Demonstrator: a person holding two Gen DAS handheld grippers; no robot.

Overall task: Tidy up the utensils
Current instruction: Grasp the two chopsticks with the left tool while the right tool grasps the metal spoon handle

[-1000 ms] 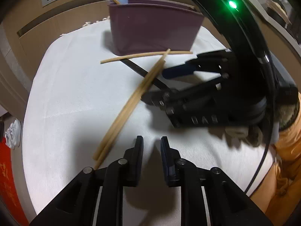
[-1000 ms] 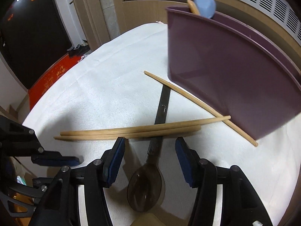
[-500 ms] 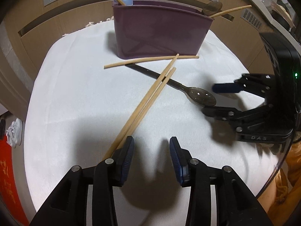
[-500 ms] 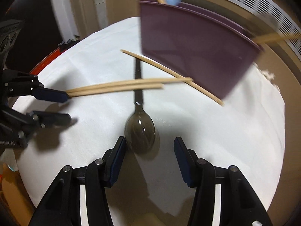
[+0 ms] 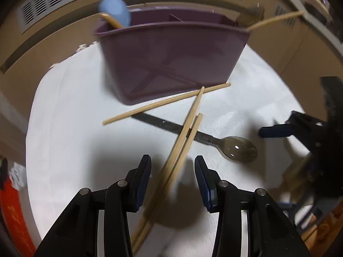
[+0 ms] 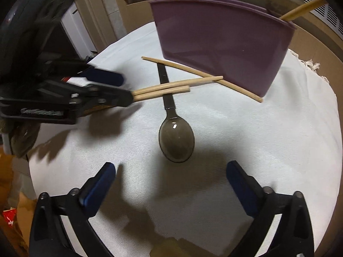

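Wooden chopsticks, a pale pair (image 5: 182,141), lie across a smoky translucent plastic spoon (image 6: 176,141) on white cloth, between the parted fingers of the left gripper (image 5: 172,169); right gripper (image 6: 170,177) gapes wide, empty, at six o'clock of the spoon.

A white cloth (image 5: 64,128) covers the round table, weave showing and faint creases running across it. Its fringed edge (image 6: 313,64) hangs off the far right. Behind, a tan wooden wall (image 5: 53,34) curves around, a slatted vent grille (image 5: 64,4) running along its top. Low on the left, something red (image 5: 15,220) sits beside a small white item (image 5: 16,174), too blurred to identify.
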